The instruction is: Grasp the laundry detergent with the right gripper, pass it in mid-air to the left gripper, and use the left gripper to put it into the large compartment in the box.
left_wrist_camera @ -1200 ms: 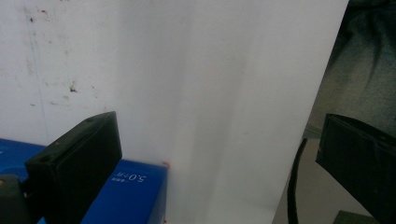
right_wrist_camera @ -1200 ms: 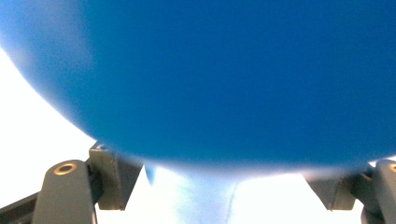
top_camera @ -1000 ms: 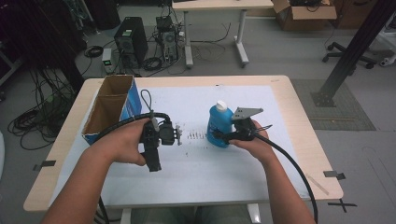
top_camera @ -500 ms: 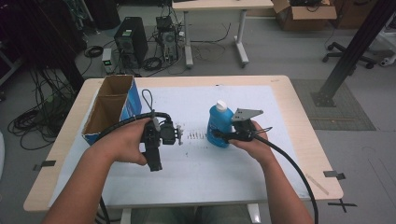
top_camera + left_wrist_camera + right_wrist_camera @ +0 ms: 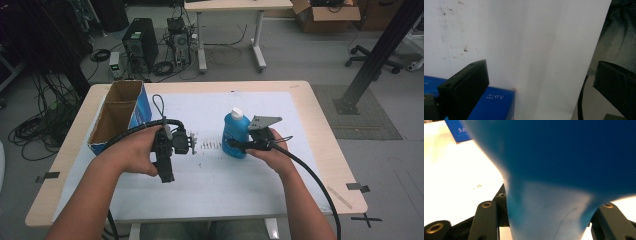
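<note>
A blue plastic bottle [image 5: 234, 131] with a white cap stands upright on the white sheet, right of centre. My right gripper [image 5: 239, 146] is shut on its lower body from the right; its jaws have just been closing on it. In the right gripper view the bottle [image 5: 564, 157] sits squeezed between the two black fingers [image 5: 486, 220]. My left gripper [image 5: 175, 147] is held in the left hand at centre left, apart from the bottle. Its jaws stand wide open [image 5: 541, 67] over bare paper, with nothing between them.
An open cardboard box [image 5: 117, 117] with a blue side stands at the table's left; its blue side [image 5: 491, 102] lies close below the left jaw. A white sheet [image 5: 210, 190] covers the tabletop. A row of small dark specks [image 5: 210, 146] lies between the grippers.
</note>
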A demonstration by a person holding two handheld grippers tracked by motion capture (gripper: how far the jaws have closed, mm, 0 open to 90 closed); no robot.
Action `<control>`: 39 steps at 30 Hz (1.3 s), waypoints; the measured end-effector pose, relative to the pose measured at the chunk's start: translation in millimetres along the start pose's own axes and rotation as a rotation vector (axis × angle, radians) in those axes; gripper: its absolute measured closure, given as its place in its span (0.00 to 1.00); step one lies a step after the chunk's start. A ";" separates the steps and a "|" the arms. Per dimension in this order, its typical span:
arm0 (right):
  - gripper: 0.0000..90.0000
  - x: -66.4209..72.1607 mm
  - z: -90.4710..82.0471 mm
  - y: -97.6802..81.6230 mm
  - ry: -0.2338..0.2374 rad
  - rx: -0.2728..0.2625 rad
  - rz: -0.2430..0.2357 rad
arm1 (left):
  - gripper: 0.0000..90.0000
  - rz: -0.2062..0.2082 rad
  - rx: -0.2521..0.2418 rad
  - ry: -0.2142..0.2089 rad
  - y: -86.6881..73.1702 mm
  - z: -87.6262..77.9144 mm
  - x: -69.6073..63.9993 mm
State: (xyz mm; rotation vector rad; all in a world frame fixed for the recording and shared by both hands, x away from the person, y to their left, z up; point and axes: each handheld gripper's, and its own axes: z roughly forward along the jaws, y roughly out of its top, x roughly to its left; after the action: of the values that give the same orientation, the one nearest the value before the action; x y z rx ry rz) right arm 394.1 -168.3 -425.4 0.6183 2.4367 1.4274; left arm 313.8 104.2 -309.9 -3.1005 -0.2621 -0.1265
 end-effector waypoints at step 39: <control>0.51 81.7 -16.0 31.9 0.395 -0.002 -0.271 | 0.00 0.081 -0.080 -0.031 31.2 -41.4 -7.9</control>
State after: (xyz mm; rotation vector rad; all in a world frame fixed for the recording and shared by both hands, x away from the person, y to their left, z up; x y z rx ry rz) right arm 323.0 -127.8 -389.9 -0.0067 2.6764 1.5521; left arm 308.1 70.7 -270.0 -3.1887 -0.1355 -0.0896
